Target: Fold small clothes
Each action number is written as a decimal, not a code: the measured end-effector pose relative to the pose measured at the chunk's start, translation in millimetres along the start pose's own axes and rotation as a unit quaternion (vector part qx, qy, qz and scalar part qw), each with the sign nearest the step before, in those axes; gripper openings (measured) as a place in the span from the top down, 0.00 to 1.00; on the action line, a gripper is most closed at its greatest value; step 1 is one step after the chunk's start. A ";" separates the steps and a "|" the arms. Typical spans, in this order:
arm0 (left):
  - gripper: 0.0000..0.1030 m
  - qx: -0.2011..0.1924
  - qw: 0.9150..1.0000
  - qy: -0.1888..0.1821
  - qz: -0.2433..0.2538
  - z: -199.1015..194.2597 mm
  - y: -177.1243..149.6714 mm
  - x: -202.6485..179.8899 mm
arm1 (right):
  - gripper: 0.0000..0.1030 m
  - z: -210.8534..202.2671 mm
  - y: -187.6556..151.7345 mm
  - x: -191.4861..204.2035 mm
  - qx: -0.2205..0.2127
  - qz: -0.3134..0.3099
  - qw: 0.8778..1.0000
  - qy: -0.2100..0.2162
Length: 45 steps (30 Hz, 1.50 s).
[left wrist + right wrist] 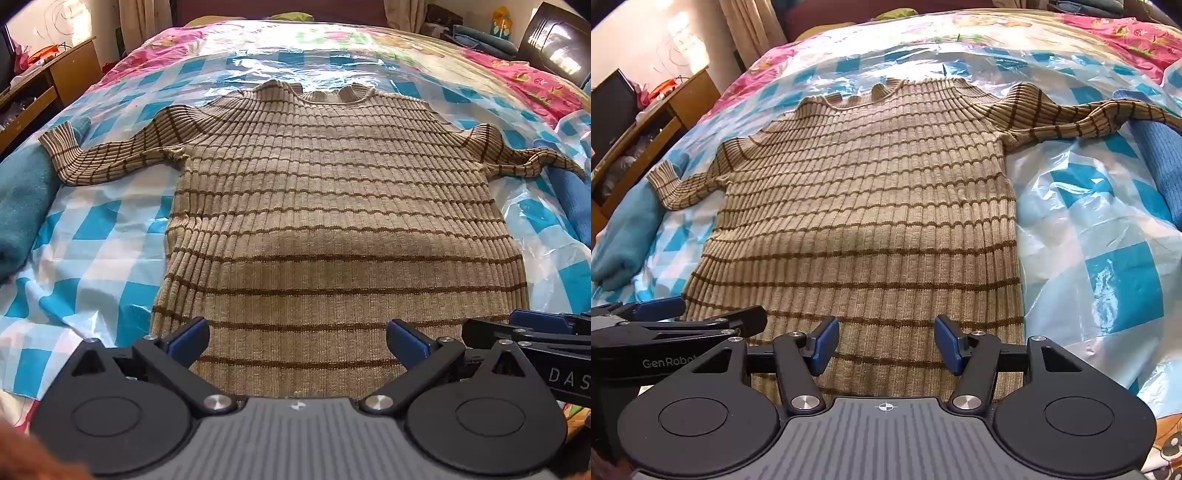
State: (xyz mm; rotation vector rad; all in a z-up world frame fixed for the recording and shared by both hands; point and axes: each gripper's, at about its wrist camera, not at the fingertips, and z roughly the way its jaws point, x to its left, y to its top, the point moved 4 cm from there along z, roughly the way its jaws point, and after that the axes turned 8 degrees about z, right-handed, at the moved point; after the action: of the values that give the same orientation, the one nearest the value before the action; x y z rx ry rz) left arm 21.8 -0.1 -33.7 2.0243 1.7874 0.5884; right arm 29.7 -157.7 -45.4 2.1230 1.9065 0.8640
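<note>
While the sweater (332, 221) lies flat, both claws, left (297, 341) and right (882, 343), hover spread and empty near its hem; next, pinch a sleeve.

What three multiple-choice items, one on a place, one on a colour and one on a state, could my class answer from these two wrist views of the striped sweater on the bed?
1. Where does the sweater lie?
A. on the checked plastic sheet
B. on the wooden desk
C. on the floor

2. What colour are the sweater's stripes?
A. red
B. brown
C. green

3. How is the sweater lying?
A. folded in half
B. rolled up
C. spread flat, sleeves out

Answers:
1 A, blue-and-white plastic shows around it.
2 B, dark brown lines cross the beige knit.
3 C, both sleeves reach sideways; the left gripper and right gripper are open above its hem.
</note>
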 end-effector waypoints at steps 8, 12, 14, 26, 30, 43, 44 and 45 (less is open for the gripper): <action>0.00 0.003 1.000 -0.001 -0.002 5.0 -14.0 -3.5 | 0.44 1.1 -0.2 -0.5 0.004 0.001 1.000 -0.001; 0.00 0.004 1.000 -0.005 -0.006 6.3 -21.2 -6.8 | 0.44 3.5 -3.2 -1.1 0.005 0.001 1.000 -0.002; 0.00 0.013 1.000 -0.011 -0.012 6.4 -9.8 0.5 | 0.44 2.9 -3.5 -1.7 0.005 0.001 1.000 -0.002; 0.00 0.006 1.000 -0.003 -0.006 3.9 -10.7 1.0 | 0.44 3.2 -2.5 -0.2 0.007 0.001 1.000 -0.004; 0.00 0.008 1.000 -0.003 -0.007 3.6 -10.2 1.0 | 0.44 3.1 -2.6 -0.3 0.007 0.001 1.000 -0.004; 0.00 0.013 1.000 -0.002 -0.007 4.7 -10.9 1.5 | 0.44 6.4 -4.4 -0.5 0.011 0.001 1.000 -0.005; 0.00 0.013 1.000 -0.001 -0.007 4.6 -10.7 1.3 | 0.44 6.5 -4.5 -0.6 0.012 0.001 1.000 -0.005; 0.00 0.013 1.000 -0.001 -0.006 4.6 -10.5 1.2 | 0.44 6.7 -4.5 -0.6 0.012 0.002 1.000 -0.005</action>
State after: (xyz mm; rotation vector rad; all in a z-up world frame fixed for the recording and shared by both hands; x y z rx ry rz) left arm 15.6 2.4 -43.2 2.0283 1.8140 0.5629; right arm 29.3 -155.8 -53.3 2.1407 1.9191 0.8347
